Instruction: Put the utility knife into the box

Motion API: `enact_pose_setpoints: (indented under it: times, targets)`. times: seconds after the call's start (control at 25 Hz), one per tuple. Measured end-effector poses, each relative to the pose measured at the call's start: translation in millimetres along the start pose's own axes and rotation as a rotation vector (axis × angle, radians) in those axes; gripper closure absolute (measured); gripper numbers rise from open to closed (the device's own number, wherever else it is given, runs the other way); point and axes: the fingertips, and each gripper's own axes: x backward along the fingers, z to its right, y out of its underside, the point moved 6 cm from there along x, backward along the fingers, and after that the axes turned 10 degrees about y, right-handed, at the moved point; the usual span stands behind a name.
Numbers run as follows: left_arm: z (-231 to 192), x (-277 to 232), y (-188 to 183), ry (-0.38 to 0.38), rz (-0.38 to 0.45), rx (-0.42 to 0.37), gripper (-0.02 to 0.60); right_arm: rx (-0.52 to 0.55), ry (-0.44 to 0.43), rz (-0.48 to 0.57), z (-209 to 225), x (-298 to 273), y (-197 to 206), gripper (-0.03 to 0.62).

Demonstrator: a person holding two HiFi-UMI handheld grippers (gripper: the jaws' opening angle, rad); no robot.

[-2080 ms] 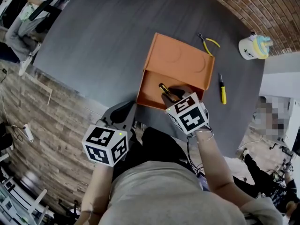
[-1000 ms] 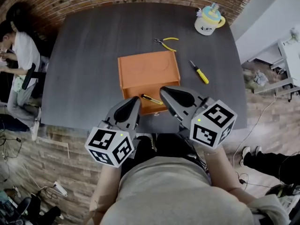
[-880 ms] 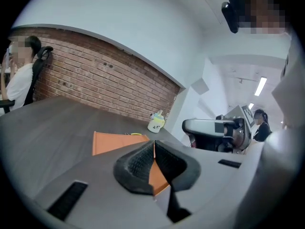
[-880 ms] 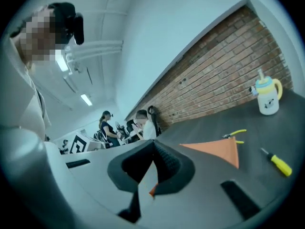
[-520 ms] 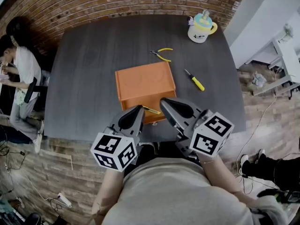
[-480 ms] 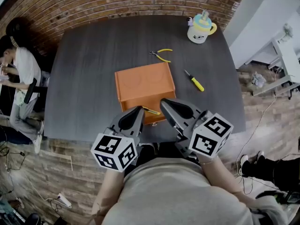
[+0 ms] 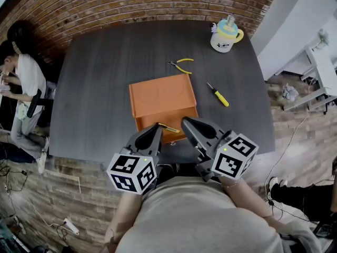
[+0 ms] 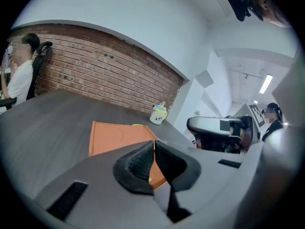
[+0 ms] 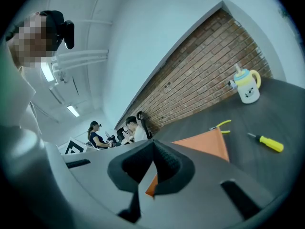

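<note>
The orange box [image 7: 160, 98] lies open on the dark table, its lid flat behind the tray. The yellow and black utility knife [image 7: 168, 127] rests in the tray near its front edge. My left gripper [image 7: 156, 127] hangs at the table's near edge, just left of the knife, shut and empty. My right gripper [image 7: 185, 122] hovers just right of the knife, also shut with nothing held. In the left gripper view the pads [image 8: 143, 162] meet in front of the box [image 8: 119, 136]. In the right gripper view the shut jaws cover part of the box [image 9: 206, 144].
Yellow-handled pliers [image 7: 181, 64] lie behind the box and a yellow screwdriver [image 7: 218, 95] to its right. A white cup with a blue lid [image 7: 224, 37] stands at the far right corner. A seated person [image 7: 23, 83] is left of the table.
The right gripper has left the knife in the box tray and drawn back to the table's near edge. Both grippers have slid slightly toward me. The head view has swung and steadied.
</note>
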Motion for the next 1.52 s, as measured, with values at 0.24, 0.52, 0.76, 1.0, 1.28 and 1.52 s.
enact_pose_setpoints:
  times: [0.24, 0.52, 0.76, 1.0, 1.28, 1.52]
  targets:
    - [-4.3, -0.1, 5.1, -0.021, -0.008, 0.018, 0.557, 0.016, -0.001, -0.048, 2.6, -4.0, 6.1, 0.586]
    - [-1.8, -0.9, 5.4, -0.005, -0.009, 0.021, 0.557, 0.026, -0.002, -0.078, 2.3, -5.9, 10.4, 0.586]
    - [1.2, -2.3, 7.1, -0.002, -0.010, 0.024, 0.557, 0.025, -0.004, -0.103, 5.1, -5.0, 14.7, 0.586]
    - [2.1, -1.9, 7.4, -0.001, -0.015, 0.026, 0.557, 0.017, 0.000, -0.095, 4.9, -2.8, 14.5, 0.586]
    - [3.0, -3.8, 7.9, -0.001, -0.022, 0.022, 0.557, 0.017, -0.012, -0.105, 4.8, -4.2, 15.4, 0.587]
    - [3.6, -3.6, 7.9, -0.003, -0.022, 0.023, 0.557, 0.022, -0.017, -0.117, 3.9, -4.7, 16.8, 0.586]
